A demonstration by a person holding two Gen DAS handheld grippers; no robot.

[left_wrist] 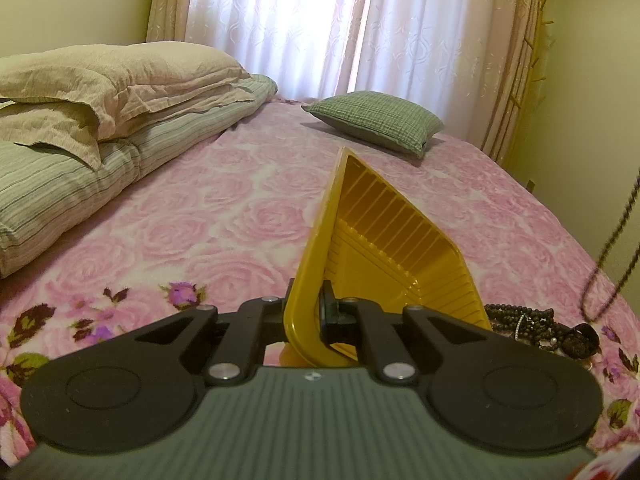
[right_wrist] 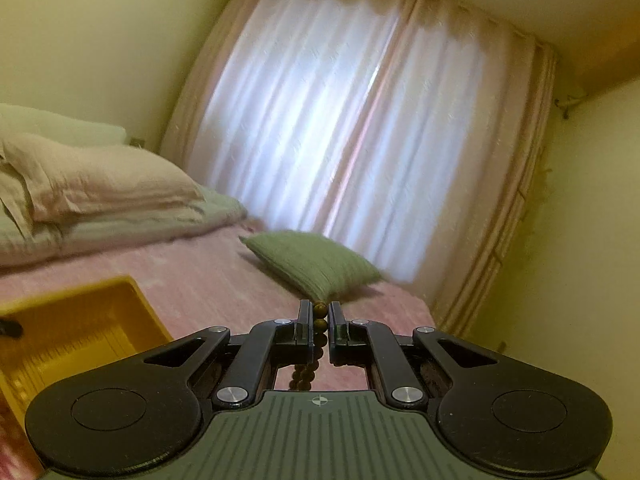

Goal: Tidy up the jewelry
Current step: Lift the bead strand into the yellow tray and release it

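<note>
My left gripper (left_wrist: 309, 305) is shut on the near rim of a yellow ribbed plastic tray (left_wrist: 384, 232) and holds it tilted above the pink bedspread. A pile of dark bead necklaces (left_wrist: 516, 318) with a dark ring lies on the bed just right of the tray. My right gripper (right_wrist: 320, 314) is shut on a strand of brown beads (right_wrist: 320, 324), which hangs down between and below the fingers. In the left wrist view that dangling strand (left_wrist: 612, 256) shows at the far right edge, lifted off the bed. In the right wrist view the tray (right_wrist: 80, 320) sits low on the left.
A pink rose-patterned bedspread (left_wrist: 208, 208) covers the bed. Folded bedding and pillows (left_wrist: 100, 92) are stacked at the left. A green checked cushion (left_wrist: 376, 120) lies near the curtained window (left_wrist: 360, 28). A yellow wall (left_wrist: 592, 100) closes the right side.
</note>
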